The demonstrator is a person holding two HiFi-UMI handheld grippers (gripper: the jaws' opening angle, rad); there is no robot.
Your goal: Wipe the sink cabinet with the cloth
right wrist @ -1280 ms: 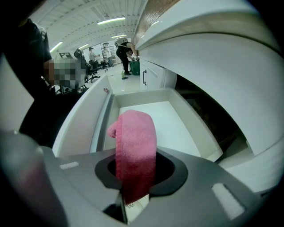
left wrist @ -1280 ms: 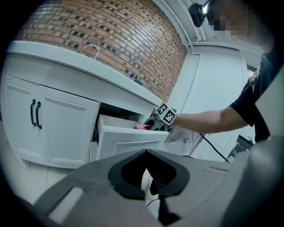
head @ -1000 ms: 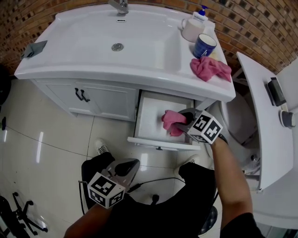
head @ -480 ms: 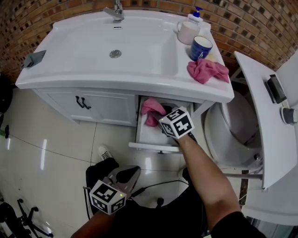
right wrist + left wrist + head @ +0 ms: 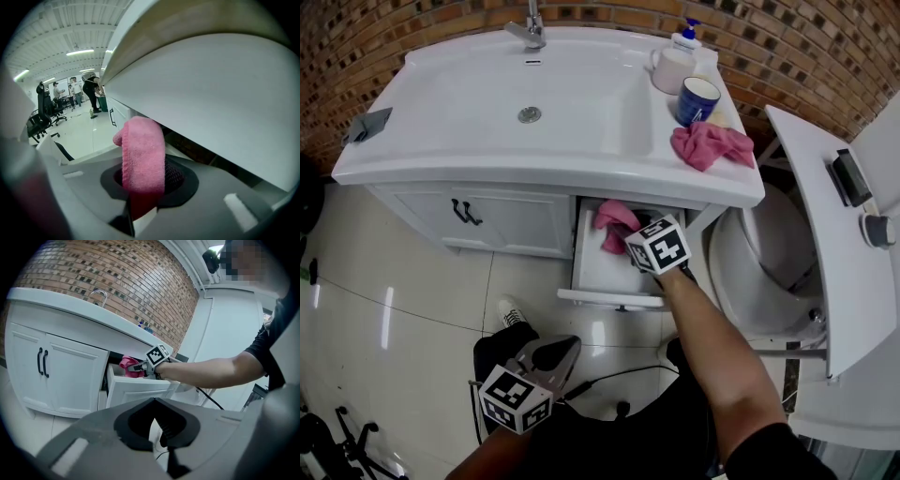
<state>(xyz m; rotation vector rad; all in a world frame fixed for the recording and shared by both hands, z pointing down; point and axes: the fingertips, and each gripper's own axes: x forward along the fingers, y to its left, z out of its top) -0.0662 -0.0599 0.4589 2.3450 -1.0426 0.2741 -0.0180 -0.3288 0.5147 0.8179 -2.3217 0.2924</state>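
my right gripper (image 5: 140, 201) has its fingers clamped on a pink terry cloth (image 5: 141, 154), holding it at the back of the open white drawer (image 5: 602, 274) of the white sink cabinet (image 5: 516, 220), just under the basin rim. my left gripper (image 5: 161, 437) has its fingers closed on nothing, low over the pale tiled floor (image 5: 394, 300), well apart from the cabinet.

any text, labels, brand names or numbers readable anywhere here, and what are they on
There are no readable words, numbers or brands in any view.
On the right gripper and the left gripper, the cubes carry only black-and-white square marker patterns, no letters.
On the soap bottle, any label is too small to read.
On the blue mug, no print is visible.
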